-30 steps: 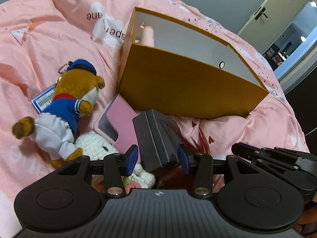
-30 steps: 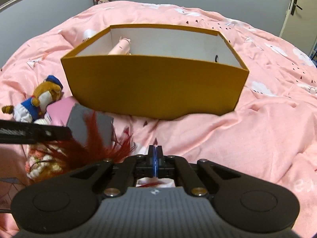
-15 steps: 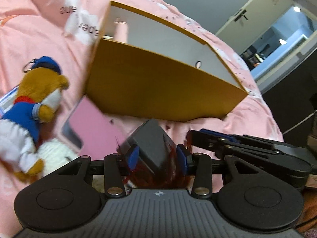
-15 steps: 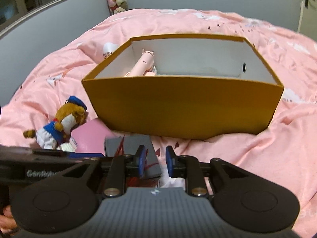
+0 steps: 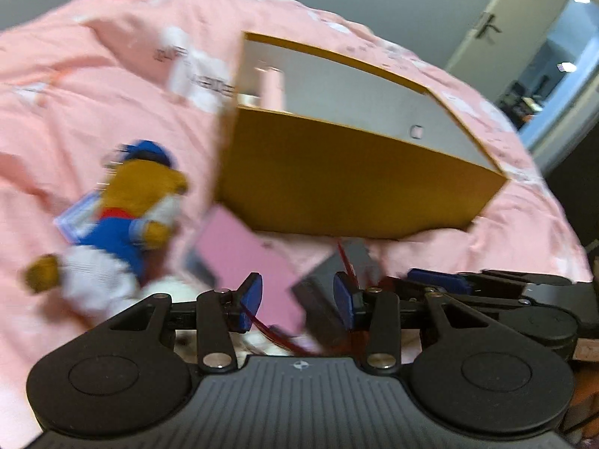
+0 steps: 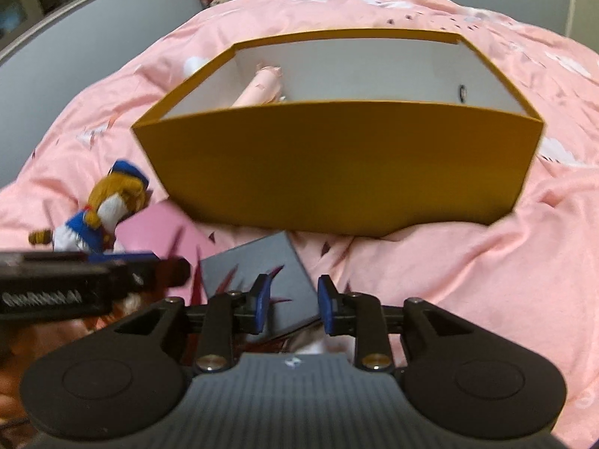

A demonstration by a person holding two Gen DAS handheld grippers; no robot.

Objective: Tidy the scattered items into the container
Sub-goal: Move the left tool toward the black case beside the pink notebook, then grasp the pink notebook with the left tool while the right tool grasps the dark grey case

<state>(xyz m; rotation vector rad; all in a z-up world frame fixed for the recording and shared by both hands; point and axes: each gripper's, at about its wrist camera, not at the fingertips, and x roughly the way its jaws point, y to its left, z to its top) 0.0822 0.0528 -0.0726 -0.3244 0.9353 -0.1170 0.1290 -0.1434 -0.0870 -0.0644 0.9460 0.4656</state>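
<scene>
On pink bedding [image 6: 486, 262], one yellow box [image 6: 337, 172], one plush bear [image 5: 127, 217]

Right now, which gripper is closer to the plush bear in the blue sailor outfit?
Left. The left gripper sits just right of the plush bear, beside the pink case. The right gripper is farther right, over the grey box.

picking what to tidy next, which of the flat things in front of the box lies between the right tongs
The dark grey flat box. It lies between the right tongs, with red feathers across it. The pink flat case lies off to the left, beside the plush bear.
</scene>
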